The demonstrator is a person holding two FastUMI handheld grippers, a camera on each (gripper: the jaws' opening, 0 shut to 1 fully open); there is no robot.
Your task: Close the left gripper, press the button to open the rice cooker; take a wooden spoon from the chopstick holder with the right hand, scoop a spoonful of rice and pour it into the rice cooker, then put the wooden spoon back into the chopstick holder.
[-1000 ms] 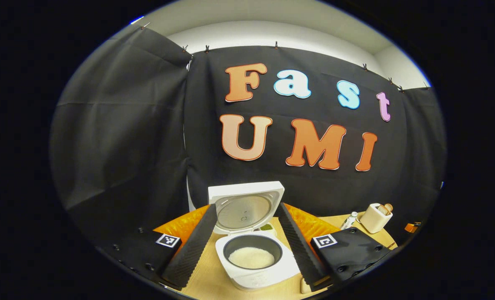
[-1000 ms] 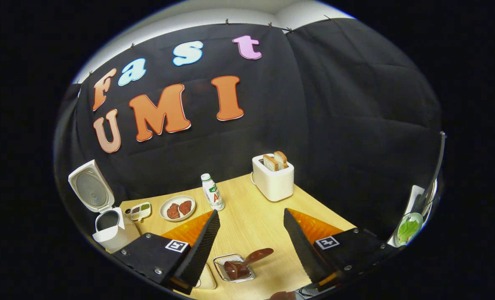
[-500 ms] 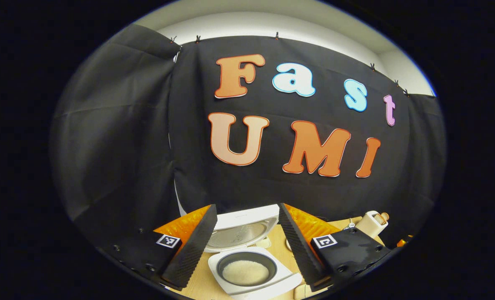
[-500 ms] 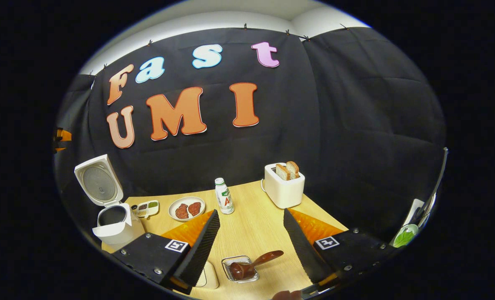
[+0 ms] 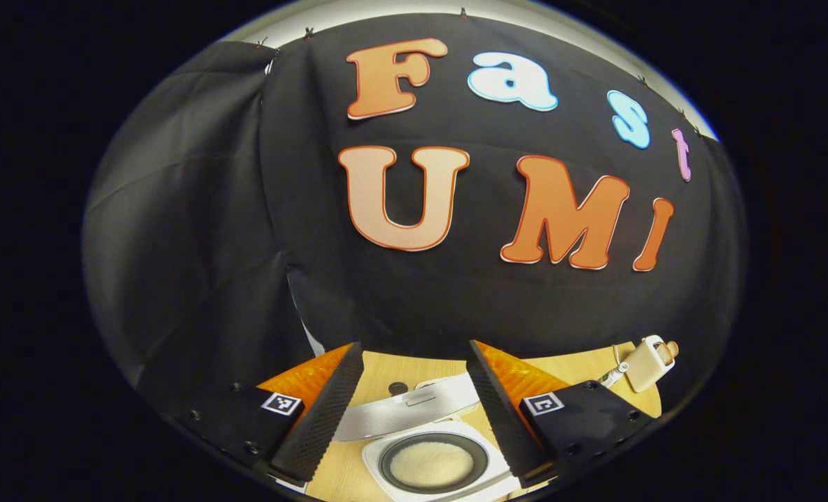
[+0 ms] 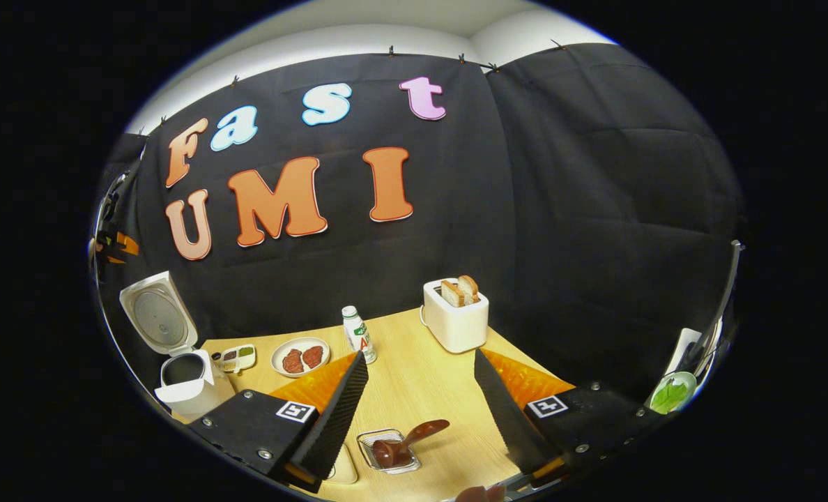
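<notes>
Rice cooker (image 5: 431,453) sits lid-up with rice inside; left tongs (image 5: 412,408), spread and empty, have swung in over it. Right tongs (image 6: 421,411), spread, hover above wooden spoon (image 6: 405,445) resting in chopstick holder (image 6: 388,452) on the table (image 6: 414,369): task looks complete.

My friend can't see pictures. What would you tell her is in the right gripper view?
A gripper is held open above a wooden table, over a wooden spoon resting in a small wire holder. At the far left a white rice cooker stands with its lid up. Farther back are a plate of meat, a small bottle and a toaster holding bread.
</notes>
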